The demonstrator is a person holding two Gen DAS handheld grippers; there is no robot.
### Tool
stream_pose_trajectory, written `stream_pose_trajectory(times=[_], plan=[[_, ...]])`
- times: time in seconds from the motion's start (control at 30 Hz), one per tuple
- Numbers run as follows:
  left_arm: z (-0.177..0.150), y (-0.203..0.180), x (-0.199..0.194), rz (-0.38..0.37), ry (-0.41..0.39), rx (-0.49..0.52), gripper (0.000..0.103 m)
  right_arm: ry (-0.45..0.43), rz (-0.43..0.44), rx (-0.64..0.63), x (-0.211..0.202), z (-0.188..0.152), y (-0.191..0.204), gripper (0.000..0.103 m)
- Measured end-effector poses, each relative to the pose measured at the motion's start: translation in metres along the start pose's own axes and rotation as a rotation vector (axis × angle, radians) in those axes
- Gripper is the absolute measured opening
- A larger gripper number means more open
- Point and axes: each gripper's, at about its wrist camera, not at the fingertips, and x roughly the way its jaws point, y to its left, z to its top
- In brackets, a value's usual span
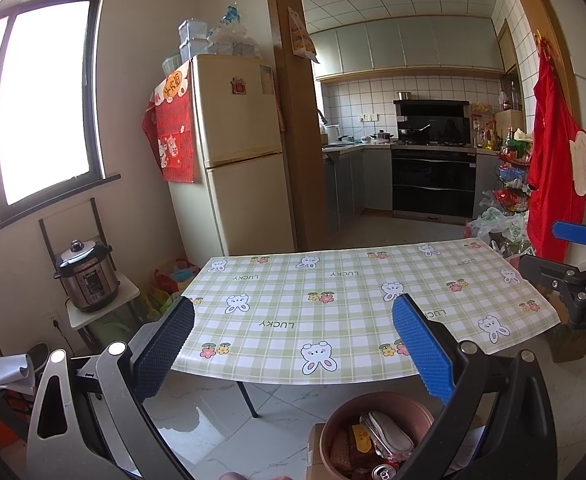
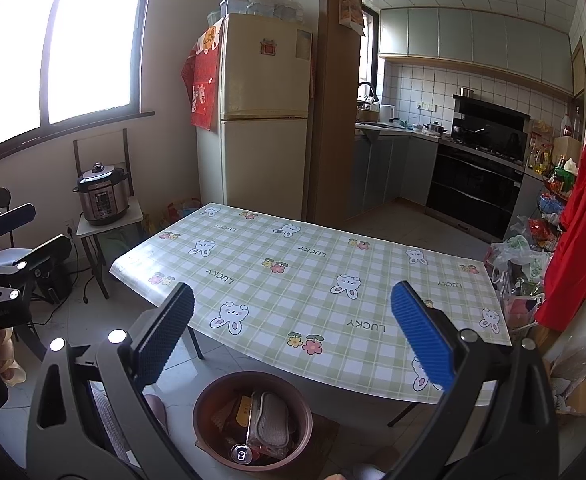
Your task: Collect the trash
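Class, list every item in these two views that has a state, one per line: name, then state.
left claw: open, holding nothing
right claw: open, holding nothing
trash bin: on the floor, holding trash
soda can: inside the bin
table: covered by a checked cloth
fridge: doors shut
pressure cooker: lid on

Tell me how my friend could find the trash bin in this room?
Find the big table with the green checked bunny cloth. On the floor just in front of its near edge stands a round brownish-pink bin with no lid. Nothing else nearby is a round tub holding rubbish: a drink can and crumpled wrappers lie inside it.
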Motion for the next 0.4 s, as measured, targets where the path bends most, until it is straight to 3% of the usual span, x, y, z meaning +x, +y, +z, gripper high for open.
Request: stream_pose_trajectory(times=[0.4], plan=[[0.0011, -0.0001, -0.0043, 0.003, -0.005, -0.001, 0.097, -0.004, -0.011, 0.005, -0.0007, 0.0003, 0.001, 0.097]])
